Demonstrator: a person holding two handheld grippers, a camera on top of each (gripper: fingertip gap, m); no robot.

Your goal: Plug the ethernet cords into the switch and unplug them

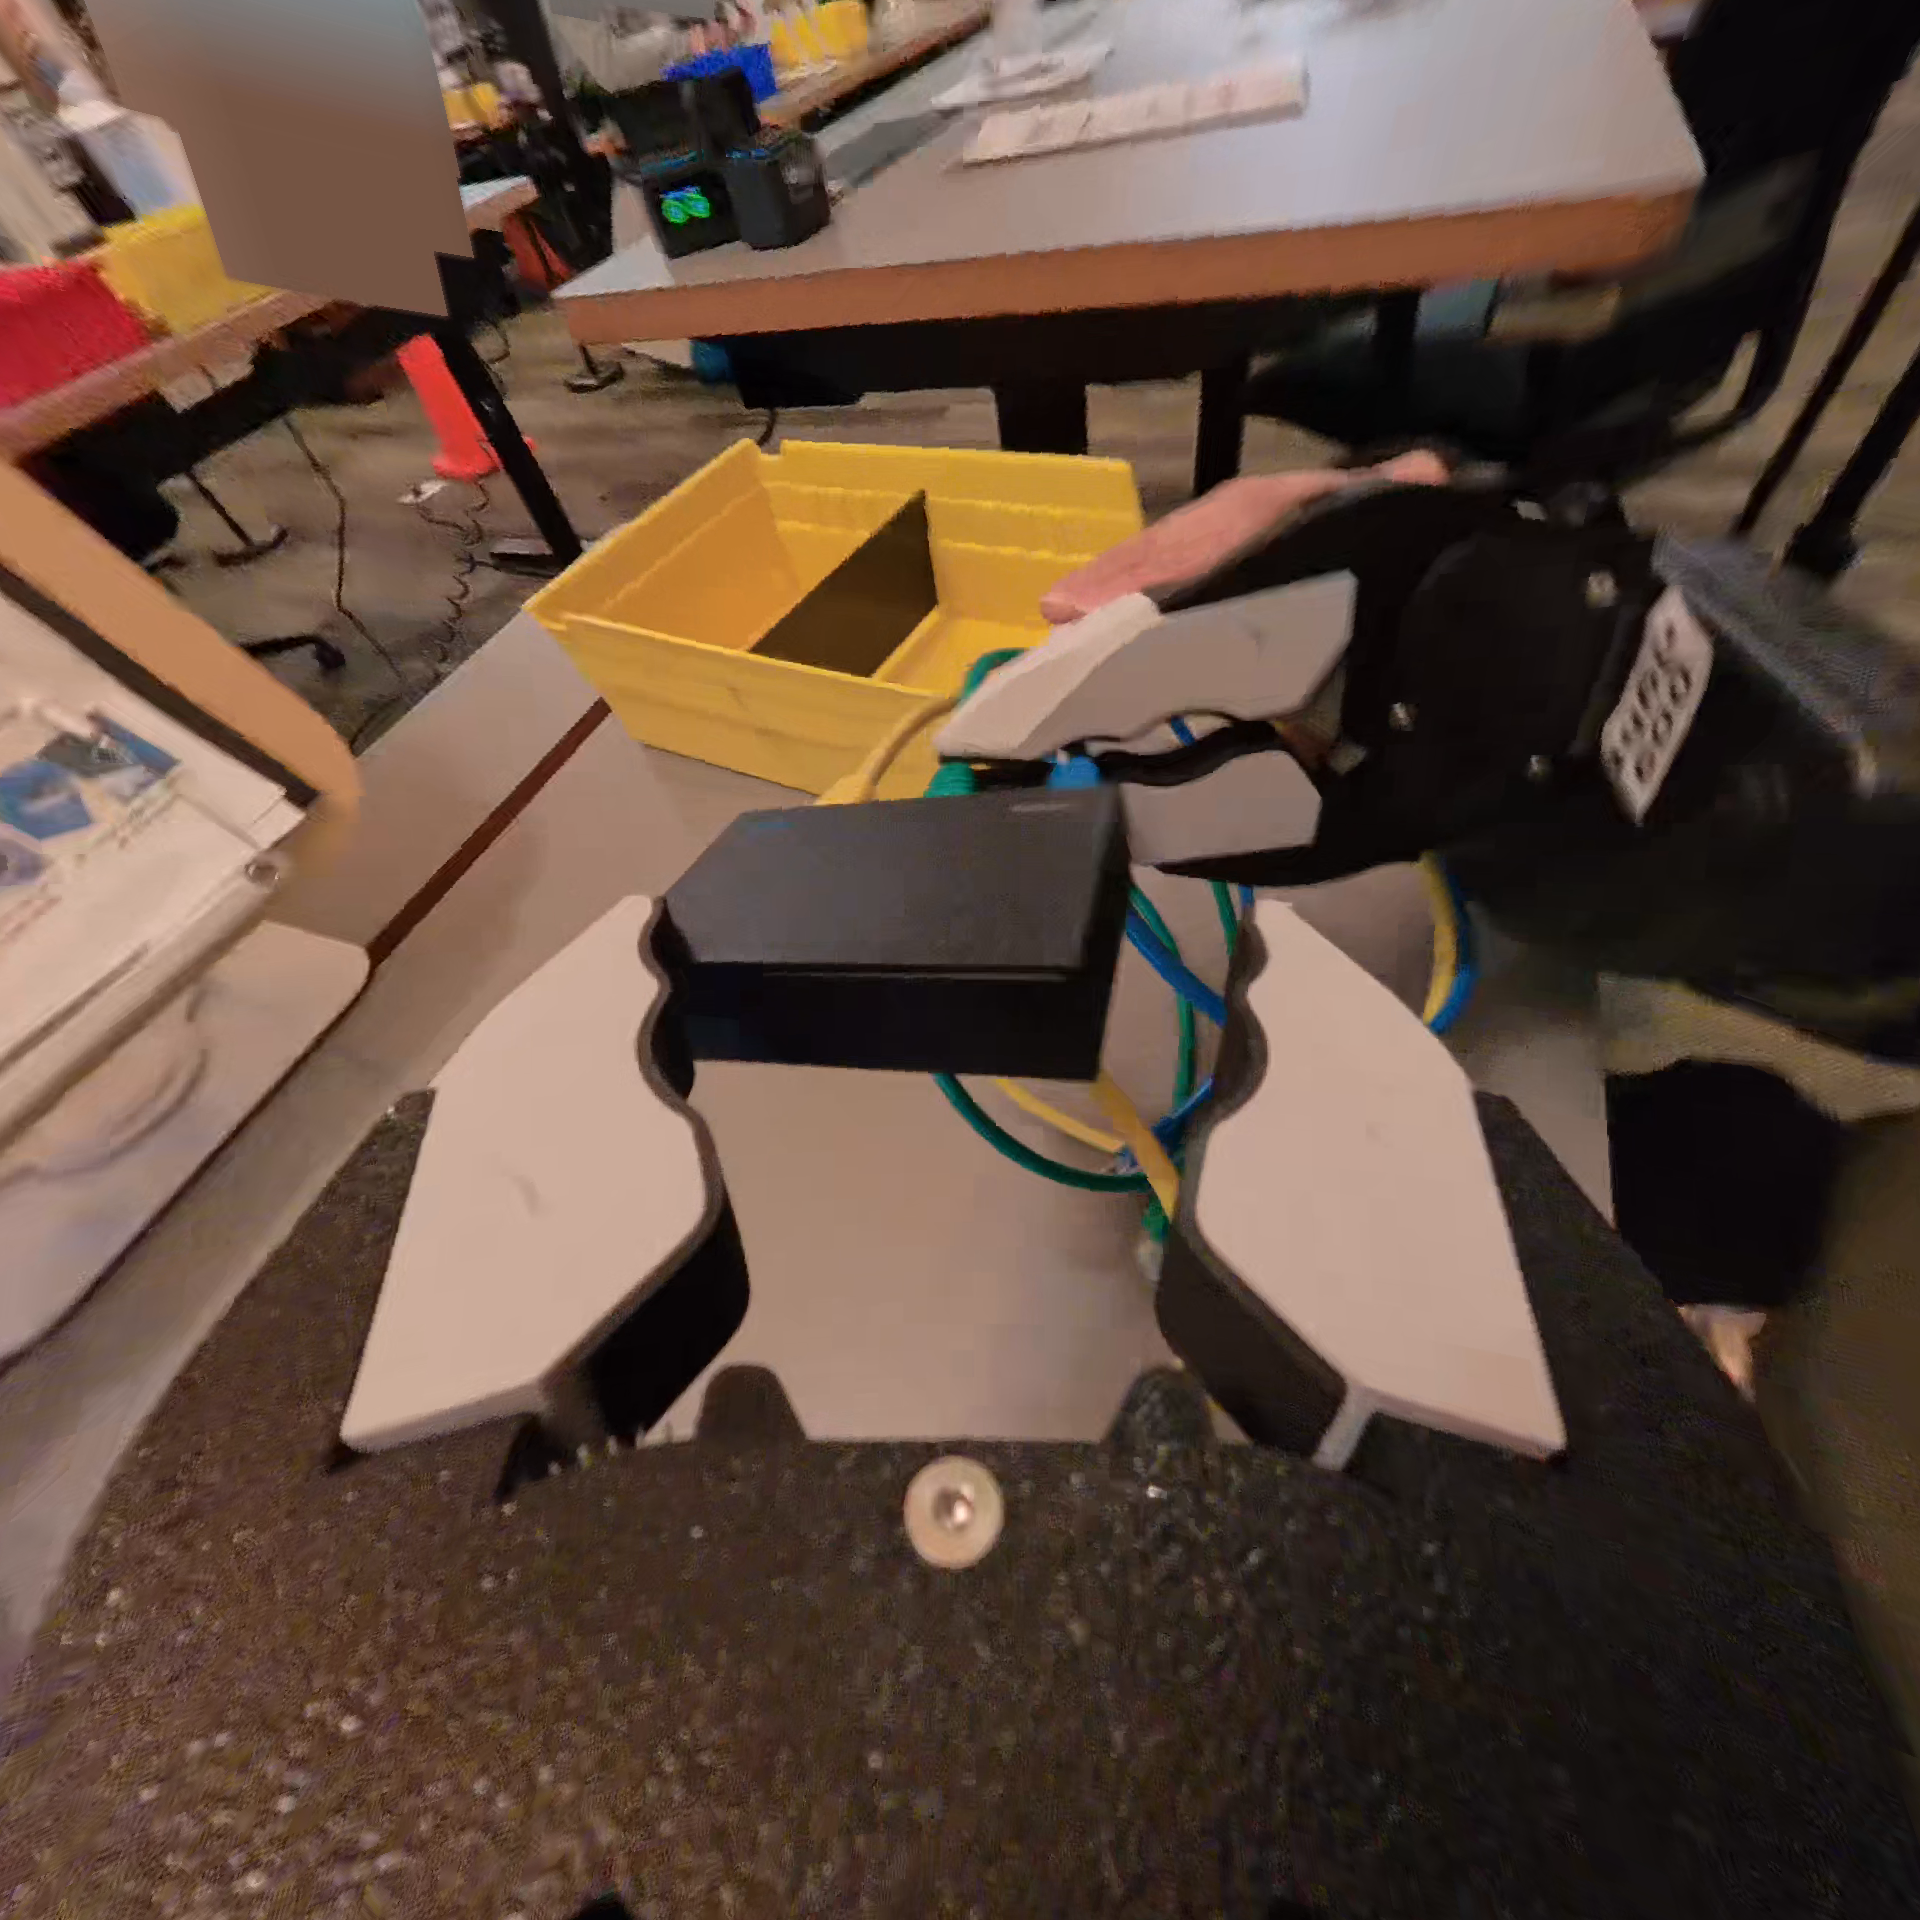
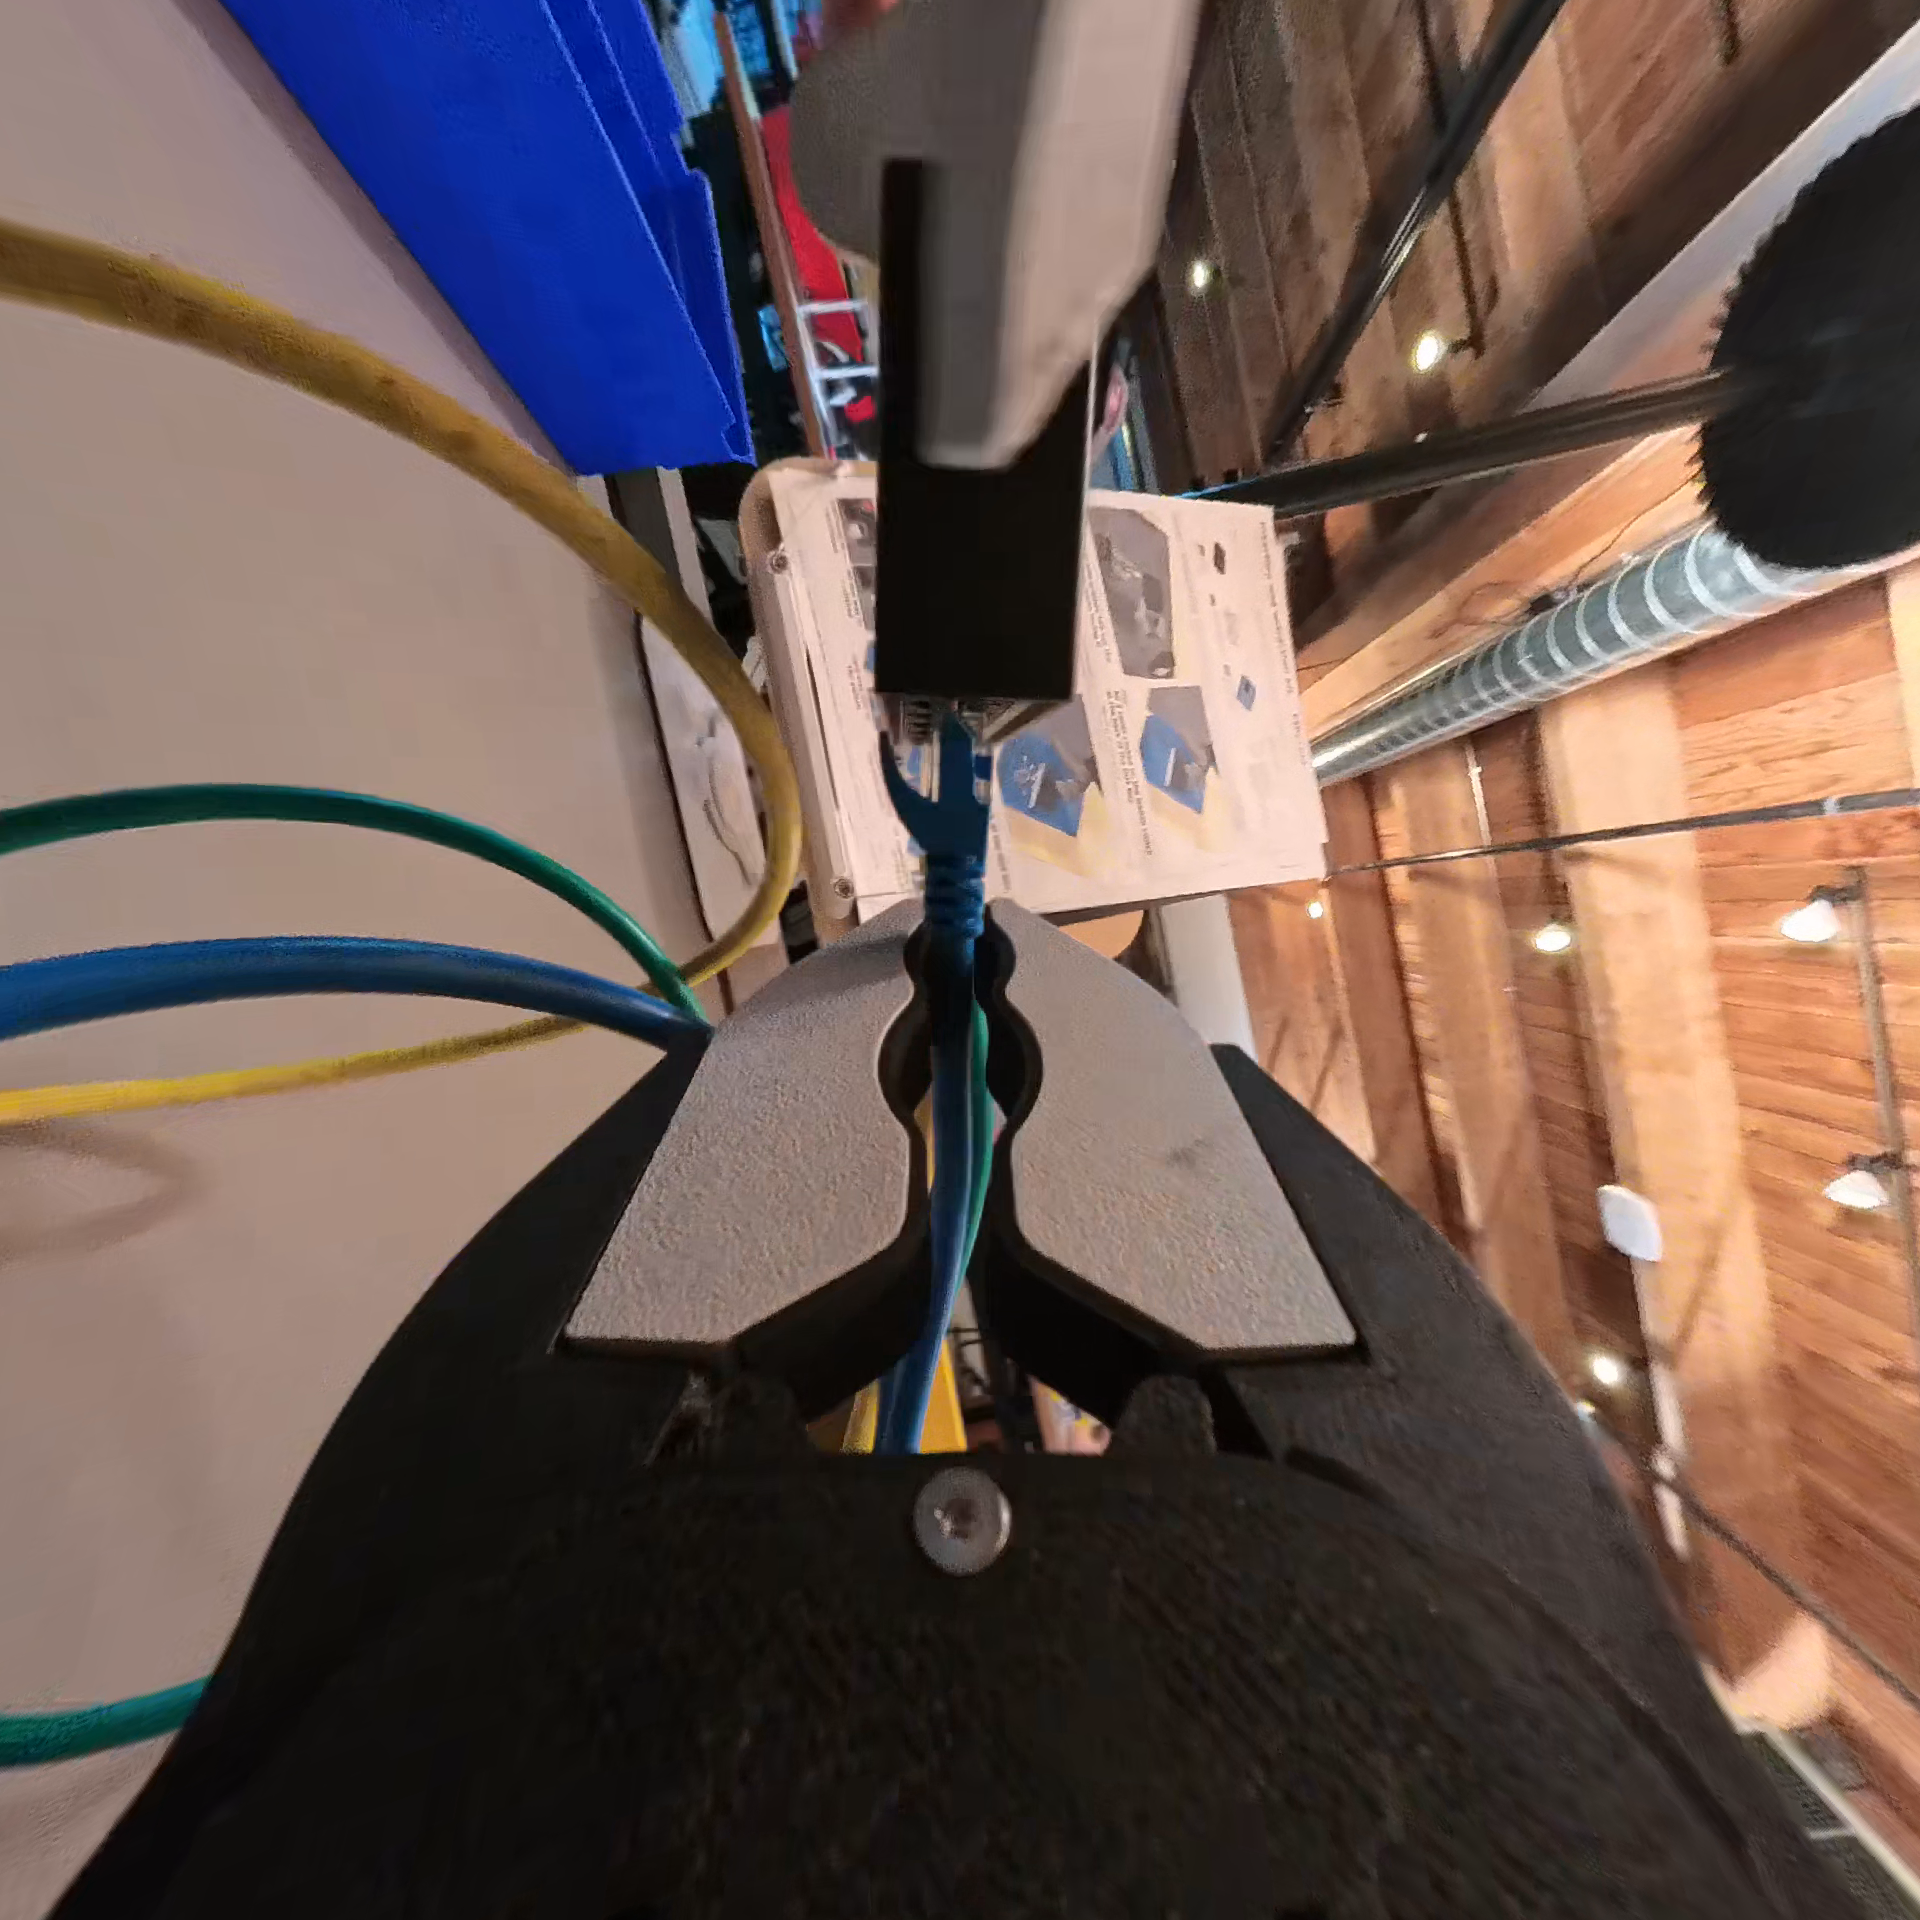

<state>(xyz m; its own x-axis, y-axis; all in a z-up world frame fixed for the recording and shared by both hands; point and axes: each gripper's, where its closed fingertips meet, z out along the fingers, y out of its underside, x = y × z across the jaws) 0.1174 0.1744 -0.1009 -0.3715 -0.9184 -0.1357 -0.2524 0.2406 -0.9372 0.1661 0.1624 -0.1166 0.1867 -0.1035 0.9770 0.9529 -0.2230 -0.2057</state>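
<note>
In your left wrist view, your left claw (image 1: 951, 966) stands spread wide, its left finger (image 1: 582, 1143) touching the near-left corner of the black switch (image 1: 899, 925), its right finger (image 1: 1351, 1174) well clear of it, so nothing is clamped. The switch sits above the grey bench (image 1: 914, 1247), long axis running left to right, its far side facing the yellow bin (image 1: 727, 665). Green (image 1: 1029, 1148), blue (image 1: 1179, 977) and yellow (image 1: 1138, 1138) ethernet cords loop beneath and to its right. Your right claw (image 1: 1039, 764) reaches in from the right at the switch's far edge, fingers nearly together on a blue connector. In your right wrist view, that claw (image 2: 954, 935) is pinched on the blue ethernet cord (image 2: 951, 1195), which runs straight ahead between the fingers; its plug (image 2: 945, 800) points away from you, its tip at the port face of the switch (image 2: 971, 582). Whether it is seated, you cannot tell. The green cord (image 2: 343, 805) and yellow cord (image 2: 416, 416) arc over the bench (image 2: 260, 644) on the left.
</note>
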